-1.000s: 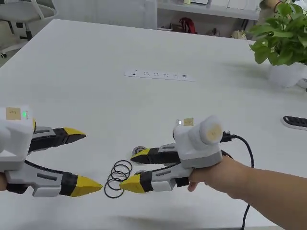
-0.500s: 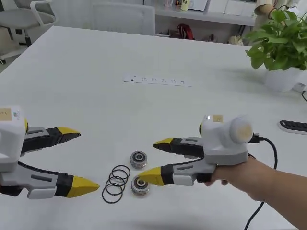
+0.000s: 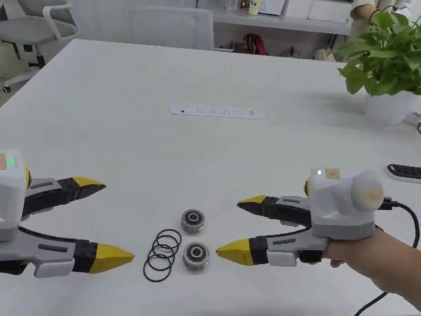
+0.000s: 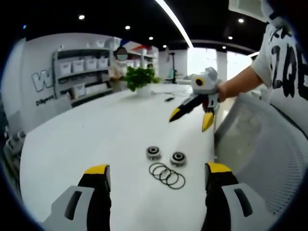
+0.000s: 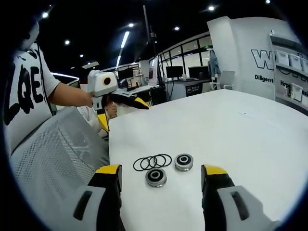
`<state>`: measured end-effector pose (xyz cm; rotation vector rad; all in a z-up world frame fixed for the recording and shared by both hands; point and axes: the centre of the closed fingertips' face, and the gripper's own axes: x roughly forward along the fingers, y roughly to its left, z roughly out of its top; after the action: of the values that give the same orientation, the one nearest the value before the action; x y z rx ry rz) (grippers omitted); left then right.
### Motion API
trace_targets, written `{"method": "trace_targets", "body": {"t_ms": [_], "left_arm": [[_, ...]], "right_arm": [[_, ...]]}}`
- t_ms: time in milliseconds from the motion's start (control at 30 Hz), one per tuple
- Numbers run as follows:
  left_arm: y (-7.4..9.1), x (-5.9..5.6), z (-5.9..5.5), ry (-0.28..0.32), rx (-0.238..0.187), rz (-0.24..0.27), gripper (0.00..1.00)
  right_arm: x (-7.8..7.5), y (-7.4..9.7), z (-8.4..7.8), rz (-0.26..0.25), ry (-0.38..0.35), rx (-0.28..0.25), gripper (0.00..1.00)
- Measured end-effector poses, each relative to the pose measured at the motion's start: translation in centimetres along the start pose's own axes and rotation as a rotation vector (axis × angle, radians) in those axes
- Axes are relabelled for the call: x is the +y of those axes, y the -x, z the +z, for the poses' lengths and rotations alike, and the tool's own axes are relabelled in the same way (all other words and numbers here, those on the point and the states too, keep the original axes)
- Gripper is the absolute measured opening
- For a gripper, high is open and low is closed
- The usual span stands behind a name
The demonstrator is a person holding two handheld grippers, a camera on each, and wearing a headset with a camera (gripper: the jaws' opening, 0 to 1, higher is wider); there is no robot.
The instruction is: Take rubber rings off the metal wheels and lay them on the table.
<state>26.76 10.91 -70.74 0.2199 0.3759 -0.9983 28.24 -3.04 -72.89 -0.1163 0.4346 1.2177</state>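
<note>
Facing each other, the left gripper [image 3: 117, 220] and right gripper [image 3: 229, 227] hold jaws spread wide, empty; overlapping rubber rings [image 3: 161, 253] and two wheels [image 3: 196, 255] lie between their tips.

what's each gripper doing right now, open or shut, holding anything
left gripper: open, fingers apart, holding nothing
right gripper: open, fingers apart, holding nothing

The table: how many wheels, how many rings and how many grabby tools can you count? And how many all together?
metal wheels: 2
rubber rings: 4, as far as the overlapping pile lets me tell
tools: 2, the left tool and the right tool
Total: 8
</note>
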Motion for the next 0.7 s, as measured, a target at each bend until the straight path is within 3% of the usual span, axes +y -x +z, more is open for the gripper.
{"method": "trace_targets", "body": {"t_ms": [700], "left_arm": [[0.3,0.0,-0.2,-0.012,0.011,0.014,0.82]], "right_arm": [[-0.3,1.2,-2.0,-0.031,0.008,0.029,0.65]]}}
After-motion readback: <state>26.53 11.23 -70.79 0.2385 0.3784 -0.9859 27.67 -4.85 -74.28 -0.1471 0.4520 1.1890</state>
